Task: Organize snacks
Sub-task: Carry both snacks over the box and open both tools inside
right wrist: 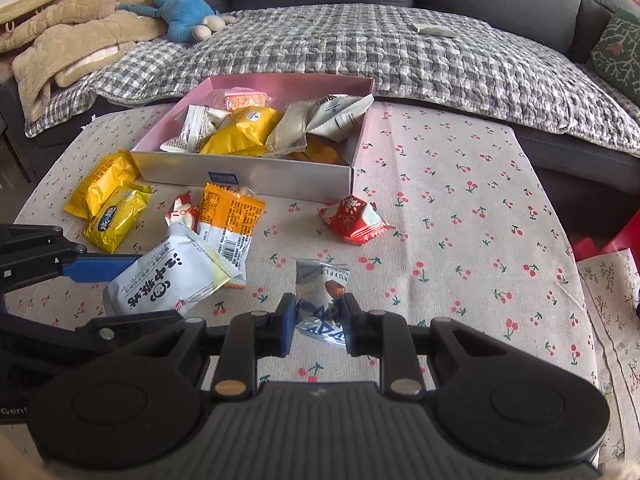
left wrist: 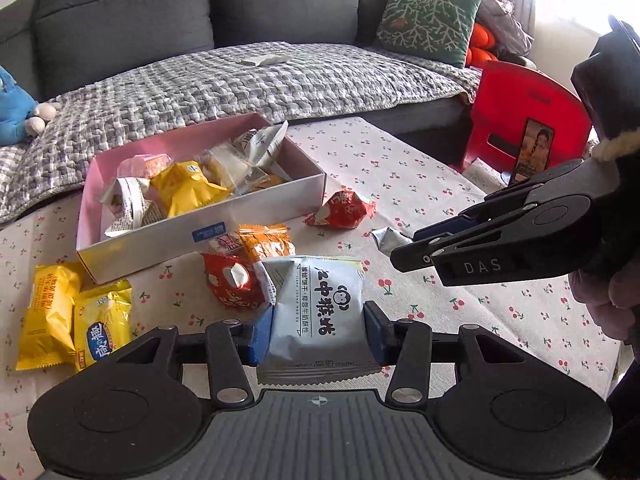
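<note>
1. Landmark: shallow rectangular cardboard box with pink inner walls [right wrist: 256, 178], on a table under a cherry-print cloth [right wrist: 460, 208]. It holds a heap of yellow, white and beige snack packets.
2. Left gripper [left wrist: 318, 334]: blue pads pressed on both sides of a pale grey-white puffed snack packet with black characters and a monkey face [left wrist: 316, 312]. The packet sits on the near side of the box, in front of its front wall (in the right wrist view its far end lies over other packets).
3. Right gripper [right wrist: 318, 322]: jaws pinched nearly together on a small silver-and-blue foil truffle wrapper [right wrist: 320, 292], near side of the box and off towards its right-hand corner.
4. Loose in front of the box: an orange flat sachet with a barcode [right wrist: 228, 216] and a small red-and-white packet [right wrist: 184, 212] just beside it, close to the front wall.
5. Two yellow pillow packets [right wrist: 108, 200] lie off the box's left front corner, touching each other.
6. A red pyramid-shaped packet [right wrist: 354, 218] lies just off the right front corner.
7. Behind the box: a dark grey sofa with a grey checked quilt [right wrist: 380, 52].
</note>
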